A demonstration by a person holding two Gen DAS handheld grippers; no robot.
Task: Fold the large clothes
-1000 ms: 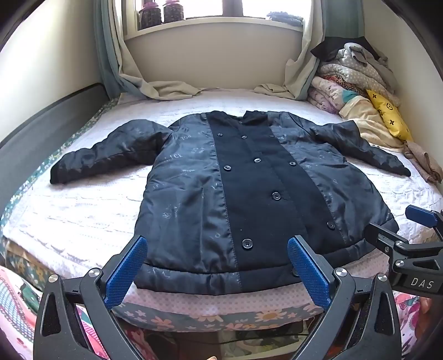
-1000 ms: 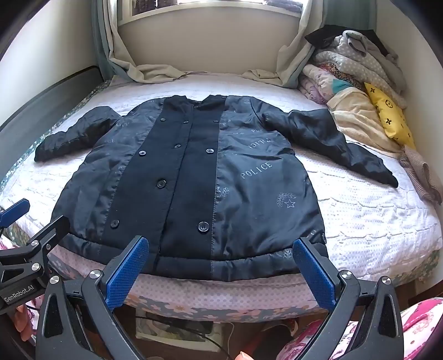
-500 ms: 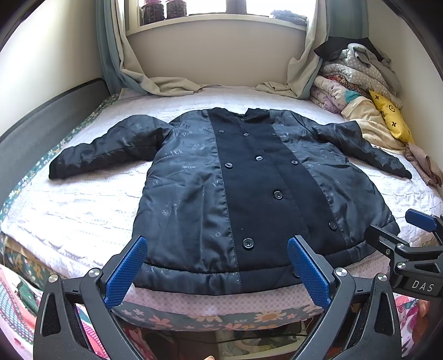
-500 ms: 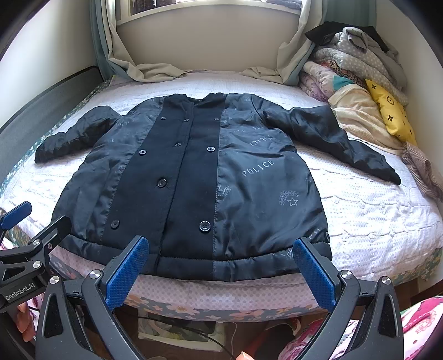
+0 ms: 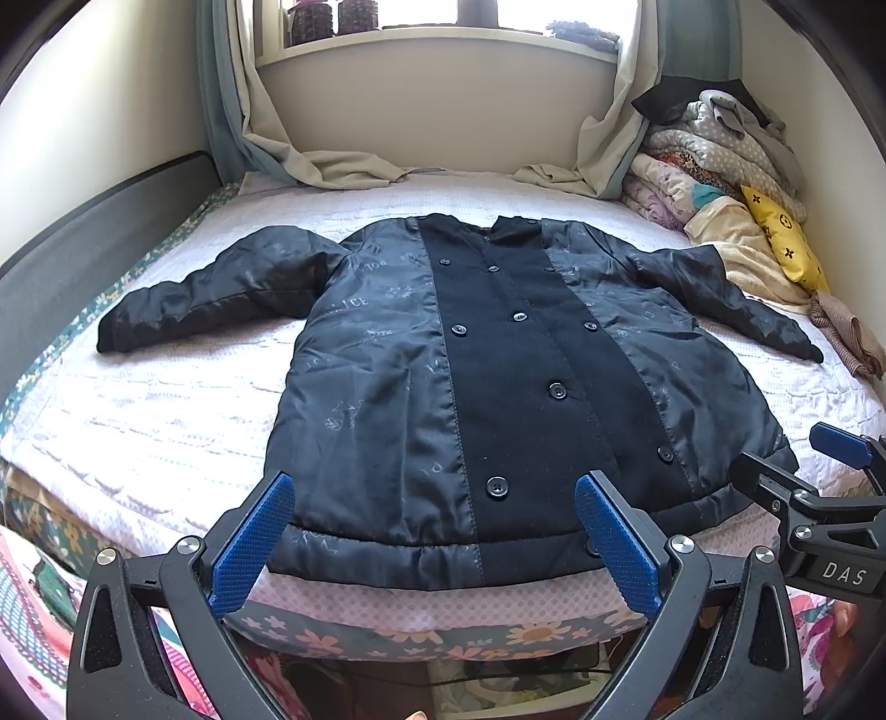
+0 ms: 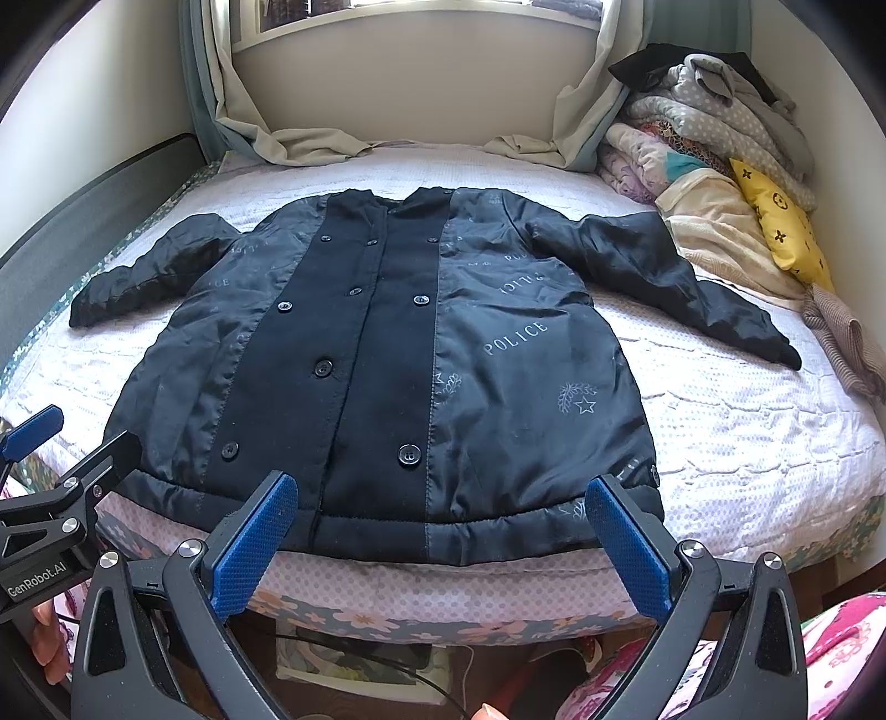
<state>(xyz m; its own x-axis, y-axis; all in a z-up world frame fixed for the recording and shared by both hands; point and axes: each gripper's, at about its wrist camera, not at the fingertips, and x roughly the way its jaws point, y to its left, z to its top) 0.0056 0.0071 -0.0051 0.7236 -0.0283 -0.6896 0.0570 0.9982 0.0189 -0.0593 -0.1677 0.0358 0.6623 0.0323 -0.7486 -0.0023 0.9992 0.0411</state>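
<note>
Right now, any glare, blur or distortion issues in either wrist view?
Left wrist view: window blown out, coat sharp, strong fisheye bending at bed edges. Right wrist view: daylight sheen on coat satin, "POLICE" print legible, corners vignetted black.

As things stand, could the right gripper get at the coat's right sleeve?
Probably yes. The right gripper is open at the hem, and the right sleeve lies flat and uncovered on the bed, beside the clothes pile.

daylit window (image 5: 459,14) with curtains (image 5: 603,149) above a white-quilted bed (image 5: 138,404); pale walls.
</note>
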